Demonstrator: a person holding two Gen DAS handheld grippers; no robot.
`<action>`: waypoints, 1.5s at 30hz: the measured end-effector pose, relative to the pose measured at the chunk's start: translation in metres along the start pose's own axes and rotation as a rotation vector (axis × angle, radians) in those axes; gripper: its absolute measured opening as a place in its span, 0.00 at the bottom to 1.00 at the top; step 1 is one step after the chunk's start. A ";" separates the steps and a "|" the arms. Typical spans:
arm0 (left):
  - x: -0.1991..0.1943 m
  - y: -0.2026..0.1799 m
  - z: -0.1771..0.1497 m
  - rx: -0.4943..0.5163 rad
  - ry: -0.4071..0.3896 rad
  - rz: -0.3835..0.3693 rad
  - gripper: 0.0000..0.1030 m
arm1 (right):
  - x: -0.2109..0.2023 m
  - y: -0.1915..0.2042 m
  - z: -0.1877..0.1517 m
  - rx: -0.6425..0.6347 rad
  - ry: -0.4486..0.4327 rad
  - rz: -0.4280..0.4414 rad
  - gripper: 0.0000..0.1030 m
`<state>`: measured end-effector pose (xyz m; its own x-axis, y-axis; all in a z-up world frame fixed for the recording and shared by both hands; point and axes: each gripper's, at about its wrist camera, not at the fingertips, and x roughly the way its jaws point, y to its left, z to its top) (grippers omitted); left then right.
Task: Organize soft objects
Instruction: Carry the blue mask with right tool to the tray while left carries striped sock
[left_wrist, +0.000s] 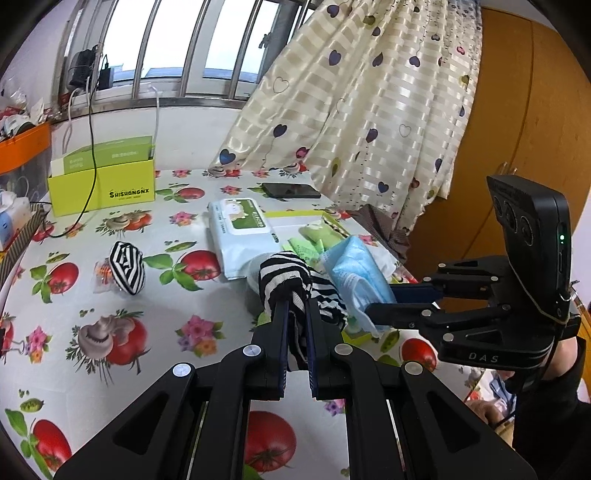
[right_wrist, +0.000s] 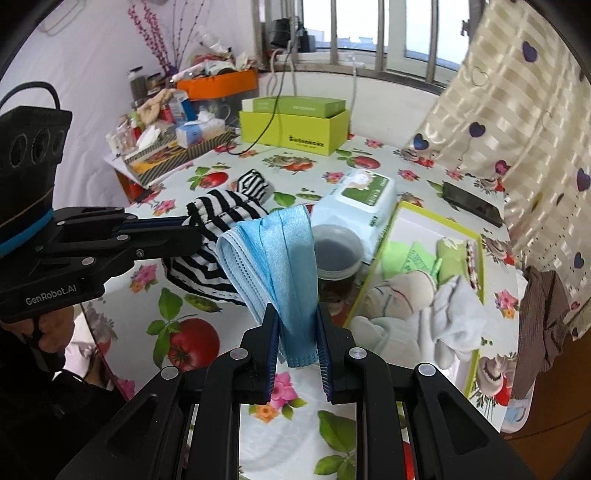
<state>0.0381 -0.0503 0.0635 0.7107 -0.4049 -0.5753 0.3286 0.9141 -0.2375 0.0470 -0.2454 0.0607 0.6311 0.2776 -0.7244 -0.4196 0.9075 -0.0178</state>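
The left gripper (left_wrist: 295, 314) pinches a black-and-white striped knitted sock (left_wrist: 286, 275); the right gripper (right_wrist: 295, 317) pinches a light blue pleated face mask (right_wrist: 277, 251). Both hang just left of the yellow-rimmed white tray (right_wrist: 476, 236). Carrying seems in hand; next, lowering into the tray.

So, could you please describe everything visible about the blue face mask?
The blue face mask is a pleated, thin disposable type with a stitched white edge, folded lengthwise into a bunch. The right hand-held gripper is shut on its lower end, holding it above the floral tablecloth. Its free end arches up and droops left, right beside the striped sock in the left hand-held gripper.
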 end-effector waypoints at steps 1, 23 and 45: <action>0.001 -0.001 0.001 0.001 0.000 0.000 0.09 | -0.001 -0.002 -0.001 0.004 -0.002 -0.001 0.18; 0.036 -0.032 0.014 0.043 0.041 -0.026 0.09 | -0.018 -0.067 -0.027 0.149 -0.044 -0.049 0.18; 0.092 -0.049 0.047 0.094 0.082 -0.010 0.09 | 0.009 -0.126 -0.008 0.235 -0.061 -0.078 0.18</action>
<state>0.1161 -0.1333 0.0588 0.6551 -0.4075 -0.6362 0.3951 0.9025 -0.1713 0.0999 -0.3598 0.0510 0.6966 0.2160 -0.6841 -0.2093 0.9733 0.0942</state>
